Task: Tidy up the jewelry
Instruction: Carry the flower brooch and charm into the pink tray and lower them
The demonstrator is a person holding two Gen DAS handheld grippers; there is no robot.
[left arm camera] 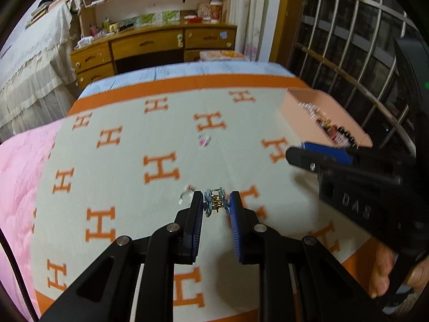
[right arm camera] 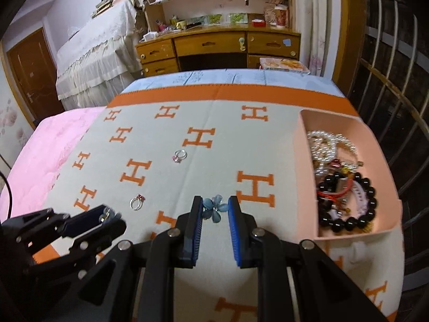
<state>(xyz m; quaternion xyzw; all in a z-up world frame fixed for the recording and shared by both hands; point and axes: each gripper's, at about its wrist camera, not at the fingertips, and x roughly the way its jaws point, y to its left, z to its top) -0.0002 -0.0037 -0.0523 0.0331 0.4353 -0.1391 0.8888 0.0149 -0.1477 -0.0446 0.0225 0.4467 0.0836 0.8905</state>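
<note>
In the left wrist view my left gripper (left arm camera: 216, 198) is shut on a small blue-flower hair claw with gold teeth (left arm camera: 214, 204), held a little above the blanket. In the right wrist view my right gripper (right arm camera: 215, 200) is shut on a pale blue flower ornament (right arm camera: 213, 209). Two rings lie on the blanket: one with a pink stone (right arm camera: 180, 155) and one with a red stone (right arm camera: 137, 202). A pink tray (right arm camera: 304, 161) at the right holds a black bead bracelet (right arm camera: 371, 196), pearls (right arm camera: 321, 145) and other pieces. Each gripper shows in the other's view: right gripper (left arm camera: 297, 150), left gripper (right arm camera: 114, 216).
The cream blanket with orange H letters (right arm camera: 166, 177) covers a bed, with a pink quilt (right arm camera: 45, 155) to its left. A barred window (right arm camera: 388, 80) runs along the right. A wooden desk with drawers (right arm camera: 214, 45) stands beyond the bed's far end. A person's fingers (left arm camera: 380, 273) grip the right handle.
</note>
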